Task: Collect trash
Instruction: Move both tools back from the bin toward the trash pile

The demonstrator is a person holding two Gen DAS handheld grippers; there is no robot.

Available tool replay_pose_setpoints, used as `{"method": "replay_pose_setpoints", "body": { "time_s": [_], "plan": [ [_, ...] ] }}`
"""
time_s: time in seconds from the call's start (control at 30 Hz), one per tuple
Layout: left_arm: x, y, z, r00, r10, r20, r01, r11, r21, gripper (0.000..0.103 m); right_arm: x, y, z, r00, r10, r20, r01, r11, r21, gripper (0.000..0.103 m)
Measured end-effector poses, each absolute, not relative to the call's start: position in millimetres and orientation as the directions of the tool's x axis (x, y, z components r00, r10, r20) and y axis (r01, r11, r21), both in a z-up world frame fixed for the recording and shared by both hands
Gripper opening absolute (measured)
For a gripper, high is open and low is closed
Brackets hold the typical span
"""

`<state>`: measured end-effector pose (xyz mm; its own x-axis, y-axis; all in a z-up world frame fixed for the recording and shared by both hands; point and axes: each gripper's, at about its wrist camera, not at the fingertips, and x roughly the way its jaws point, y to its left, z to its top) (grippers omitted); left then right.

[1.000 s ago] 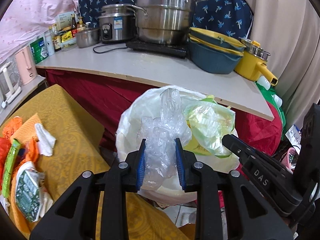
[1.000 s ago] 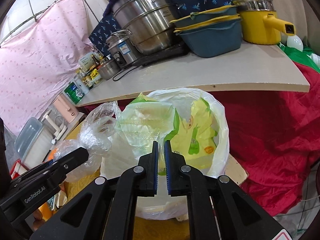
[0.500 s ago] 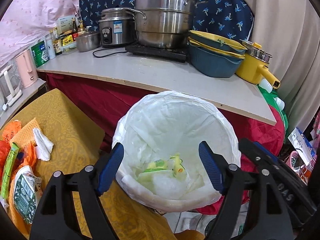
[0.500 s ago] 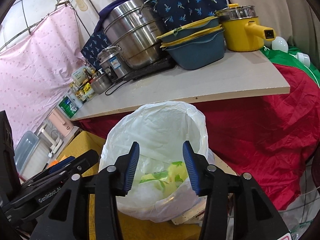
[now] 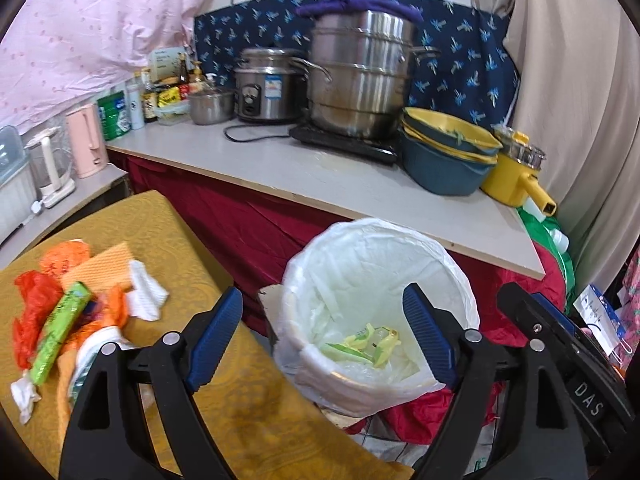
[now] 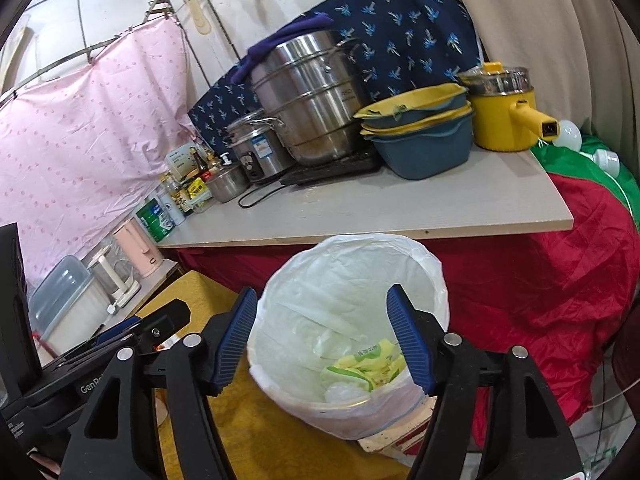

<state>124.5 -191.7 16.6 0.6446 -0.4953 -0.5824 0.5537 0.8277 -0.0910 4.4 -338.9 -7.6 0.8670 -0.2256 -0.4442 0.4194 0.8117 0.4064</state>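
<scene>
Hovering above the white-lined round trash bin (image 5: 376,280), the left gripper (image 5: 322,340) and right gripper (image 6: 322,338) are opening, empty. Yellow-green wrappers (image 5: 368,342) lie inside; remaining crumpled litter (image 5: 76,320) waits on the mustard tablecloth (image 5: 168,232), best approached low.

Both wrist cameras look forward and downward along their fingers, close above the lined bin (image 5: 376,320) (image 6: 344,340), sharing it and the counter (image 5: 320,176) (image 6: 400,204) behind.
</scene>
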Motion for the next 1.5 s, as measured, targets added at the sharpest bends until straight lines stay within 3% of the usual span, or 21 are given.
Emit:
{"method": "replay_pose_setpoints", "body": {
  "time_s": [0.33, 0.53, 1.07, 1.5],
  "plan": [
    [113.2, -123.2, 39.8, 0.711, -0.445, -0.545, 0.464, 0.879, -0.112, 0.087, 3.6, -277.4, 26.7, 0.891, -0.202, -0.406, 0.351, 0.874, 0.336, 0.077],
    [112.9, -69.5, 37.9, 0.736, -0.390, -0.553, 0.379, 0.915, -0.140, 0.089, 10.6, -237.4, 32.1, 0.897, -0.152, -0.416, 0.291, 0.910, 0.295, 0.078],
    [118.2, 72.9, -14.2, 0.734, -0.201, -0.648, 0.137, 0.979, -0.149, 0.089, 43.4, -136.1, 20.2, 0.879, -0.008, -0.478, 0.141, 0.959, 0.244, 0.078],
    [145.3, 160.5, -69.0, 0.671, -0.110, -0.733, -0.020, 0.986, -0.166, 0.091, 83.2, -79.4, -23.5, 0.807, 0.043, -0.589, 0.097, 0.974, 0.205, 0.078]
  ]
}}
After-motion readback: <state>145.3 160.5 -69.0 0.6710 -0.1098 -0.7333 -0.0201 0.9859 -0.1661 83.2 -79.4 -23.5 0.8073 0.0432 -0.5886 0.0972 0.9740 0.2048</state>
